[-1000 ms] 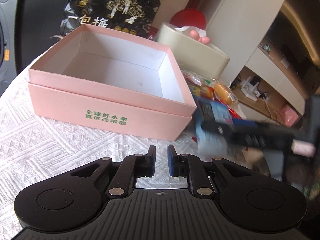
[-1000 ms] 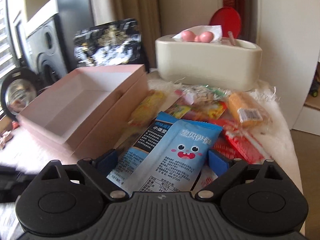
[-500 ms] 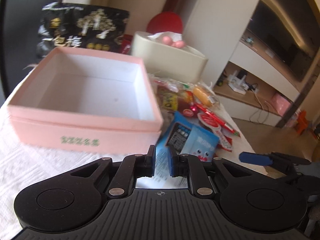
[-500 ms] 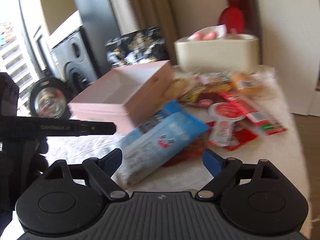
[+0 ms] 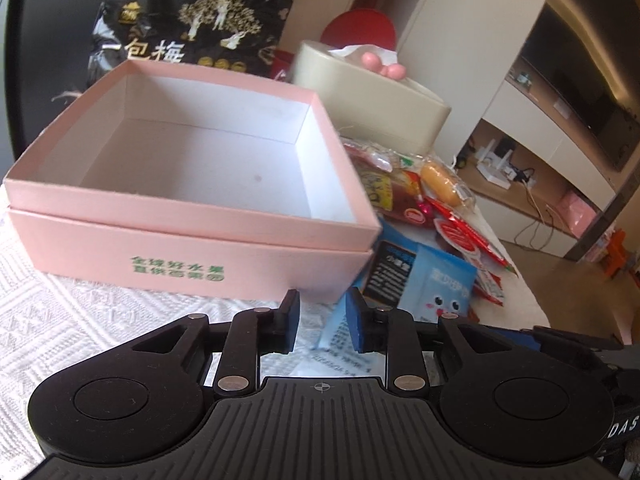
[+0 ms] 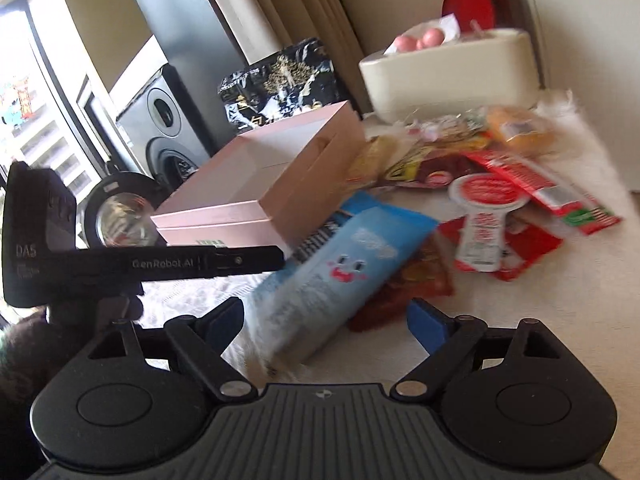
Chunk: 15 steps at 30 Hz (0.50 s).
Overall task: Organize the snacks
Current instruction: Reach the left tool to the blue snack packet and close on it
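Compared with the frames half a second and a second earlier, the left gripper has parted its fingers from almost touching to a narrow gap, and the right gripper has drawn back from the blue snack packet, which no longer lies deep between its fingers. The right gripper's fingers stand wide apart and hold nothing. The left gripper's fingers are only slightly apart, with the packet's near edge showing just past them; whether they touch it cannot be told. The blue snack packet rests on the white tablecloth just beside the near right corner of the pink box, whose open interior is bare. The remaining snacks lie in a loose pile between the box and the cream tissue holder, with a black snack bag standing behind the box. Judged from this layout, sorting has barely begun: no snack is yet in the box, and the packet appears to be the left gripper's next pickup.
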### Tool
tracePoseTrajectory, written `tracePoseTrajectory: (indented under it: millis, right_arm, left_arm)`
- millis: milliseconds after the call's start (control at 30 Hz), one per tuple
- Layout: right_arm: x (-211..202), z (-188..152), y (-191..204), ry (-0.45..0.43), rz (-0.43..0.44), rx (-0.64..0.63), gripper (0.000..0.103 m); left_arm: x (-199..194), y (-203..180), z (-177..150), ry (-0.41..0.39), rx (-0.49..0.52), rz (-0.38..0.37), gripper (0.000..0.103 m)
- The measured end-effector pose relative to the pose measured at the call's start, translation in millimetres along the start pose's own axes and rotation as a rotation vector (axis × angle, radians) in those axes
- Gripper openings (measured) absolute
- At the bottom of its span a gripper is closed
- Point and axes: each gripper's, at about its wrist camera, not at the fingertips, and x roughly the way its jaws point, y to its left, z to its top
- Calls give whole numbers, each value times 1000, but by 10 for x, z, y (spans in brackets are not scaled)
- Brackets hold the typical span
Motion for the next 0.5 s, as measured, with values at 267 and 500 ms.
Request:
tracePoseTrajectory:
  millis: [267,500]
  right_arm:
    - [133,-77,133,92,189,89,90]
    - [-314,-180,188,62,40,-83,90]
  left_arm:
    - [-231,127,-165,69,-39,-97,26]
    - [-492,-297,-181,24,219,12,26]
